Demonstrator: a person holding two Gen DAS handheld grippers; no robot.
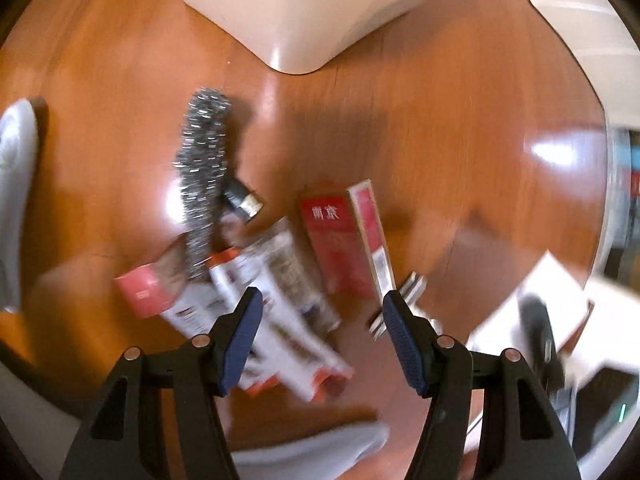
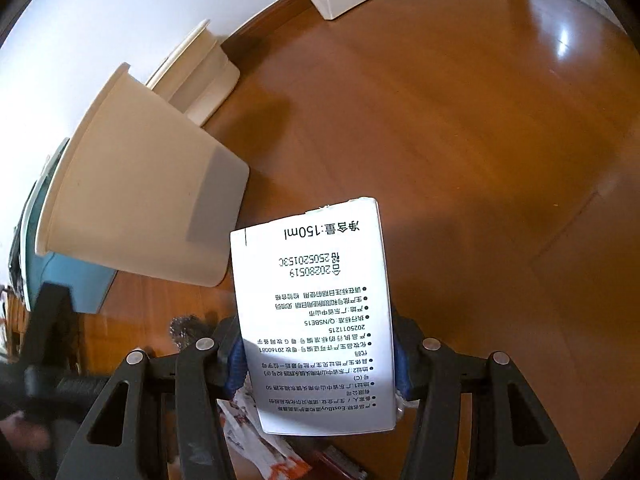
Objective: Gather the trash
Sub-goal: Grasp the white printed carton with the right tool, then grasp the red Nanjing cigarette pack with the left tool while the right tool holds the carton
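Gleaming wooden floor (image 2: pixel 460 128) — beige bin (image 2: pixel 132 184) beside white wall (image 2: pixel 100 12).

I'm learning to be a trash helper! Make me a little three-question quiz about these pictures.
1. True or false: the right claw is holding a white box with printed text.
2. Which is nearest the beige bin in the right wrist view? A) the white box B) a green bottle C) a shoe
3. Fill in: the left claw hangs open above a red box, printed wrappers and a strip of silver ______.

Key: 1 true. 2 A. 3 tinsel.
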